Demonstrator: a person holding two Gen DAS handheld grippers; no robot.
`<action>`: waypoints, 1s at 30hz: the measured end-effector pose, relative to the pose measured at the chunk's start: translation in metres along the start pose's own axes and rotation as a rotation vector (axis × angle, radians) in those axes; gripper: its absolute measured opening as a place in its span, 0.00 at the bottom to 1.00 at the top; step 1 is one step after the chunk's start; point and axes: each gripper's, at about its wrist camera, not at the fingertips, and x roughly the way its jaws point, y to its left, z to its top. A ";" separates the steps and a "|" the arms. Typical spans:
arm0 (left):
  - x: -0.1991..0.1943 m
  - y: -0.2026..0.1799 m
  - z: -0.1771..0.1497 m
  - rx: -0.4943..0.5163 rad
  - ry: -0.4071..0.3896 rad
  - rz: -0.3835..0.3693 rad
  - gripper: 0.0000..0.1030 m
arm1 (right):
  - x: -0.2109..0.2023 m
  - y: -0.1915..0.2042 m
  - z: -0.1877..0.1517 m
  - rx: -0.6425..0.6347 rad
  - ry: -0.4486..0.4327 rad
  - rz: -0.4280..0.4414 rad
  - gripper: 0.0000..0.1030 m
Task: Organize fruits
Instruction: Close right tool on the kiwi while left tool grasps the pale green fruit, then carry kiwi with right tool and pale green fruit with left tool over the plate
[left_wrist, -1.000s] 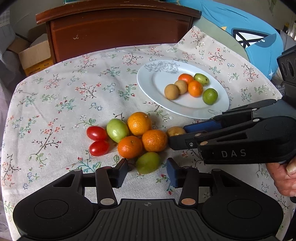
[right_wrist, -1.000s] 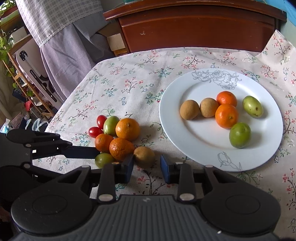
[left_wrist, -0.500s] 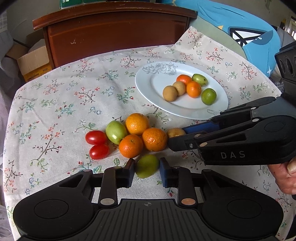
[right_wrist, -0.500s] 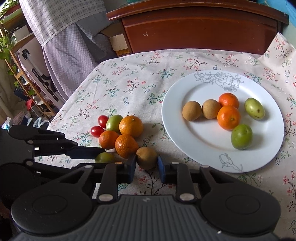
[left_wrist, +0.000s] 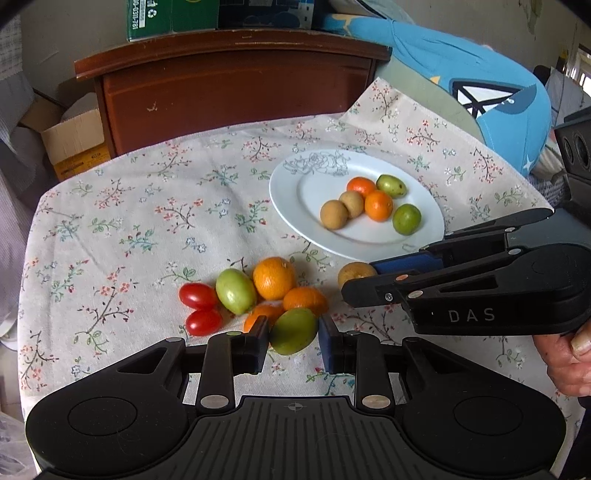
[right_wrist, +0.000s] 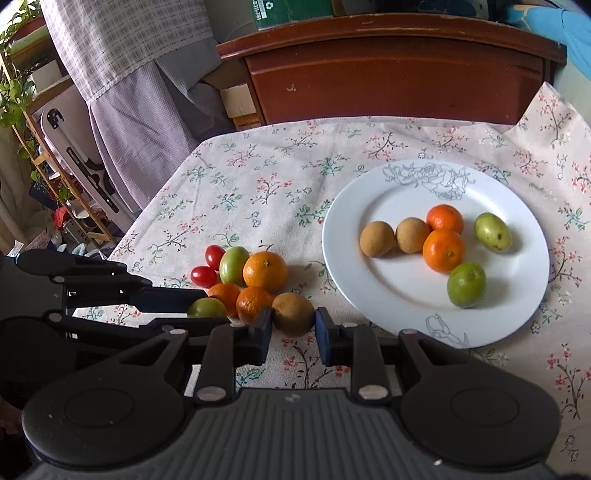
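My left gripper (left_wrist: 292, 334) is shut on a green fruit (left_wrist: 293, 330) at the near edge of a fruit pile on the flowered tablecloth. The pile holds two red cherry tomatoes (left_wrist: 199, 306), another green fruit (left_wrist: 235, 291) and three oranges (left_wrist: 274, 277). Just right of the pile, my right gripper (right_wrist: 293, 326) is shut on a round brown fruit (right_wrist: 293, 314). In the left wrist view that gripper (left_wrist: 356, 291) reaches in from the right, with a hand behind it. The white plate (right_wrist: 340, 229) to the right carries two brown fruits, two oranges and two green fruits.
A dark wooden cabinet (left_wrist: 236, 99) stands behind the table's far edge, with a cardboard box (left_wrist: 74, 144) to its left. A blue cushion (left_wrist: 480, 81) lies at the far right. Hanging cloth and a shelf with plants (right_wrist: 22, 110) are off the table's left side.
Both grippers have closed: the left one onto the green fruit, the right one onto the brown fruit. Neither hand has shifted much.
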 end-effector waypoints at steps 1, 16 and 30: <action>-0.001 -0.001 0.001 0.001 -0.006 0.000 0.25 | -0.002 0.000 0.001 0.002 -0.005 -0.002 0.24; -0.011 -0.004 0.035 -0.027 -0.098 -0.001 0.25 | -0.033 -0.012 0.010 -0.005 -0.089 -0.054 0.24; 0.009 -0.005 0.069 -0.028 -0.119 0.002 0.25 | -0.059 -0.044 0.028 0.052 -0.199 -0.116 0.24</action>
